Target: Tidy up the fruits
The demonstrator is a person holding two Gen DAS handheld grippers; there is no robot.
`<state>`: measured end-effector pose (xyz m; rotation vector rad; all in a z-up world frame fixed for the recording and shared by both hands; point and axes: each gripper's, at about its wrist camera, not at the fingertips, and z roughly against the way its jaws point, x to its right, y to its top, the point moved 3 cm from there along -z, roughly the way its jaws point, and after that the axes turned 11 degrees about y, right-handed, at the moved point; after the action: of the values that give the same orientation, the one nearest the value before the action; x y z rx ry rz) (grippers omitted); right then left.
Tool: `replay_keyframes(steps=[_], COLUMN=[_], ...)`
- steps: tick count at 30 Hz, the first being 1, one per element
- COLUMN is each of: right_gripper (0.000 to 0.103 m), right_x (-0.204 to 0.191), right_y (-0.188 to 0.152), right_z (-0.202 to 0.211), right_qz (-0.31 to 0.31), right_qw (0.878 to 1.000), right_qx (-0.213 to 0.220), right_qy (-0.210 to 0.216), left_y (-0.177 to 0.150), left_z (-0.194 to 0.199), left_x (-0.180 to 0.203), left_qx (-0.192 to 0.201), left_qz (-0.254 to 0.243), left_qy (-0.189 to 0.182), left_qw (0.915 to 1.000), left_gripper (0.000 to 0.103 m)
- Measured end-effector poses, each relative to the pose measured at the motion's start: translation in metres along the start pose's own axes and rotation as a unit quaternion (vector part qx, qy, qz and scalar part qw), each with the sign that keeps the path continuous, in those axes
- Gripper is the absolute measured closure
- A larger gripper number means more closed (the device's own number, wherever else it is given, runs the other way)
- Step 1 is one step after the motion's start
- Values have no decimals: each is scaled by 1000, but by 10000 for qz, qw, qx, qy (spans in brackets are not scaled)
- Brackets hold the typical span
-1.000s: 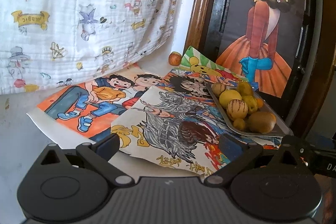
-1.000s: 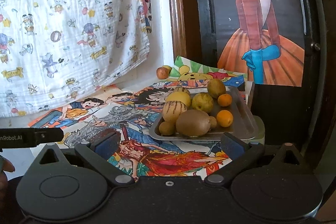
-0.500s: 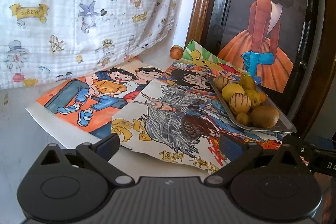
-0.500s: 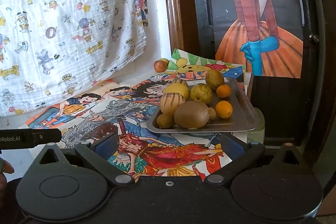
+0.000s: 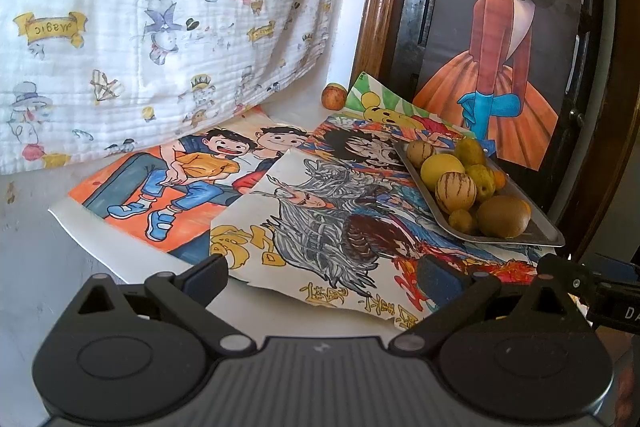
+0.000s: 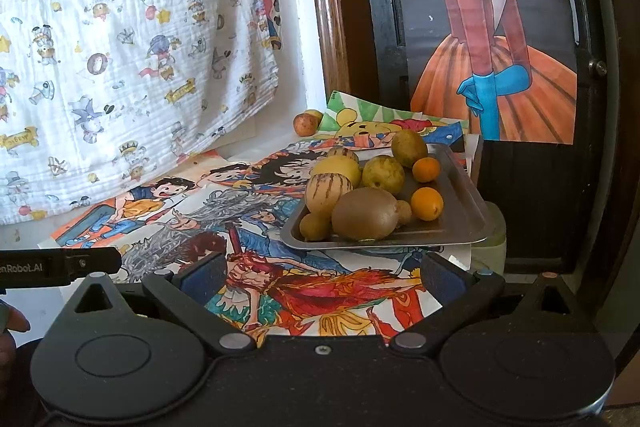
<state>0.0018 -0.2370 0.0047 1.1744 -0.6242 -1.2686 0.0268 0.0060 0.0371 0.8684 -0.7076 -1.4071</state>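
Observation:
A metal tray (image 6: 460, 215) (image 5: 536, 233) holds several fruits: a brown kiwi (image 6: 364, 214) (image 5: 503, 216), a striped melon-like fruit (image 6: 329, 191) (image 5: 455, 192), yellow-green fruits and two small oranges (image 6: 428, 203). One reddish fruit (image 5: 334, 97) (image 6: 305, 124) lies apart near the back wall. My left gripper (image 5: 322, 273) is open and empty, low over the drawings, left of the tray. My right gripper (image 6: 322, 273) is open and empty, just in front of the tray.
Colourful drawings (image 5: 312, 211) cover the white surface. A patterned white cloth (image 5: 160, 11) hangs at the back left. A dark door with a poster of a girl in an orange dress (image 6: 492, 59) stands behind the tray, beside a wooden frame (image 6: 328, 7).
Both grippers have drawn back and risen a little, so the tray and drawings sit slightly farther away. Both stay open and empty.

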Motion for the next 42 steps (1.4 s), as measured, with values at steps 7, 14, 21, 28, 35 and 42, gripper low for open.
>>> replay_keyframes(steps=[7,14,21,28,35,42], right_gripper=[1,1,1,1,1,1], right_x=[-2,-3,-3,-3,-3,-4], right_y=[-1,-1,-1,-1,-1,-1], right_z=[0,1,1,1,1,1], right_qz=[-8,-11,-18,-20,-24,-24], right_qw=[10000,10000,10000,10000,10000,10000], right_qx=[-4,3,3,4,7,8], right_qy=[38,47,44,41,40,42], left_y=[0,0,0,0,0,0], left_z=[0,0,0,0,0,0], left_x=[0,0,0,1,1,1], left_qx=[-2,-2,-4,-5,-7,-9], left_qz=[0,-2,-4,-10,-9,-10], left_qy=[1,2,3,7,7,7], left_qw=[10000,10000,10000,10000,10000,10000], left_gripper=[0,0,0,0,0,0])
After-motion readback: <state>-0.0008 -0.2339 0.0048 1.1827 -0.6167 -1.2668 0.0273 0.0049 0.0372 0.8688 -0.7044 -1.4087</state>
